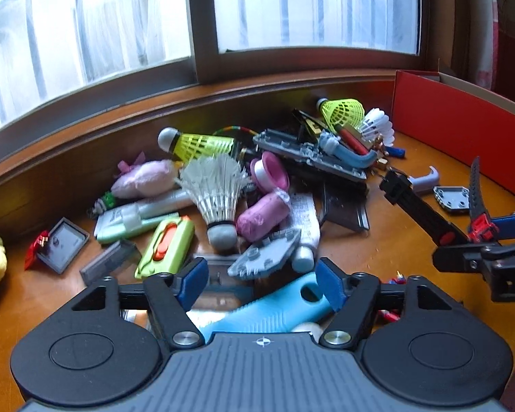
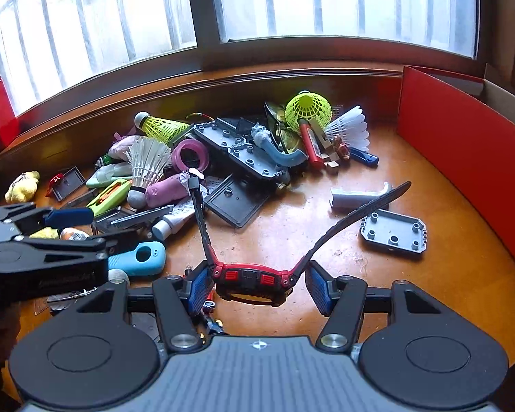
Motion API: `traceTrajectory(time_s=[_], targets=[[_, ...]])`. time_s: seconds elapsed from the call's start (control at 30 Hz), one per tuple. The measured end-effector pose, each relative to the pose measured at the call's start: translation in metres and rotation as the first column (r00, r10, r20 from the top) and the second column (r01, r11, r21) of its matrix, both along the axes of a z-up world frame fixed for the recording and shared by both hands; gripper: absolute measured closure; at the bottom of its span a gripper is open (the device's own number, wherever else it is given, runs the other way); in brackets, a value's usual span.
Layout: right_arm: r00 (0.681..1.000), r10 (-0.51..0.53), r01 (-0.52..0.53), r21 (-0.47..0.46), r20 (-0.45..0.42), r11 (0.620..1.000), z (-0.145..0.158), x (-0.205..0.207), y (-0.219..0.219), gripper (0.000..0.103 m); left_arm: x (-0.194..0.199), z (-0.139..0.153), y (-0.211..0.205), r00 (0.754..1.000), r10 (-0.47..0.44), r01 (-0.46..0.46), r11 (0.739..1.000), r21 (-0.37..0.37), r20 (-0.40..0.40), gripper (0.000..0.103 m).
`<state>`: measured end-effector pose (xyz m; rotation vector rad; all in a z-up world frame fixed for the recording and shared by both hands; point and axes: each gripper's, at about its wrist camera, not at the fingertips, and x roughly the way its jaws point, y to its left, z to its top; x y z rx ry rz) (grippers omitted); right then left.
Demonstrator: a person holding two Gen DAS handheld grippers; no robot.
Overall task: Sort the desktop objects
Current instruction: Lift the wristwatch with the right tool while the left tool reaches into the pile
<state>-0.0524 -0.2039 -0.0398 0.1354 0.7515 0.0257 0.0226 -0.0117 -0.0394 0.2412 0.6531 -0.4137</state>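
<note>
Right, left wrist view first: the left claw [image 1: 261,283] sits low over the wooden counter [image 1: 377,247], blue pads spread wide with nothing between them. Just past and below the pads lies a light blue ribbed case [image 1: 274,309], its long axis running diagonally from lower left up to the right, the end with the oval hole nearest the right pad. Ahead, the pile: a white feather shuttlecock [image 1: 216,195] standing cork down, feathers fanning up, with a green utility knife [image 1: 166,247] to its left, lying lengthwise away from the claw. Off to the right, the right claw [image 1: 491,237] comes in from the edge at counter height, and a black and red watch [image 1: 477,226] sits at its pads, one strap slanting up-left, the other rising almost upright.

Now the right wrist view: the right claw [image 2: 259,283] has the watch [image 2: 250,278] between its pads, the red case crosswise in the gap. The left pad touches it; the right pad stands slightly clear of it, so I cannot tell whether it is gripped. The straps splay into a V toward the pile. A grey studded plate [image 2: 393,231] lies flat ahead to the right, a red box [image 2: 463,144] beyond it. The left claw [image 2: 68,219] enters from the left, pads apart, above the blue case [image 2: 140,257].
</note>
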Motion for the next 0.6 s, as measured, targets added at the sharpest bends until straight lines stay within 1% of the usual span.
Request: traceTrajectory(time_s=[0.07,0.13,0.2,0.23,0.3,0.33,0.47,0.5,0.53,0.6], targets=[[1.0,0.017,-0.017,0.007,0.004,1.0,-0.001,0.002,-0.006,0.042,0.01,-0.003,-0.006,1.0,0.008,-0.008,1.0,0.007,0.0,0.031],[0.999,0.032,-0.032,0.017,-0.002,0.999,-0.002,0.007,-0.015,0.042,0.021,-0.007,-0.009,0.999,0.035,-0.035,0.999,0.002,-0.038,0.032],[0.999,0.04,-0.04,0.031,-0.002,0.999,-0.002,0.011,-0.026,0.042,0.029,-0.012,-0.01,0.994,0.048,-0.05,0.998,-0.025,-0.099,0.033],[0.999,0.044,-0.044,0.036,-0.002,0.998,-0.003,0.013,-0.031,0.042,0.032,-0.014,-0.01,0.991,0.051,-0.056,0.998,-0.041,-0.125,0.036],[0.999,0.053,-0.053,0.045,-0.004,0.998,-0.004,0.017,-0.041,0.042,0.032,-0.017,-0.013,0.988,0.065,-0.072,0.996,-0.045,-0.142,0.038],[0.998,0.061,-0.061,0.047,-0.005,0.997,-0.005,0.018,-0.044,0.042,0.031,-0.018,-0.017,0.988,0.069,-0.075,0.996,-0.039,-0.139,0.041],[0.996,0.09,-0.09,0.054,0.0,0.994,-0.006,0.026,-0.056,0.042,0.023,-0.018,-0.029,0.988,0.084,-0.088,0.996,-0.029,-0.13,0.07],[0.995,0.096,-0.096,0.055,0.001,0.994,-0.006,0.027,-0.058,0.042,0.021,-0.017,-0.031,0.988,0.092,-0.096,0.995,-0.026,-0.127,0.072],[0.995,0.101,-0.101,0.054,0.004,0.993,-0.006,0.029,-0.06,0.042,0.019,-0.016,-0.032,0.988,0.098,-0.102,0.994,-0.026,-0.122,0.076],[0.994,0.112,-0.112,0.052,0.01,0.992,-0.005,0.031,-0.063,0.042,0.015,-0.012,-0.033,0.987,0.112,-0.117,0.993,-0.03,-0.118,0.082]])
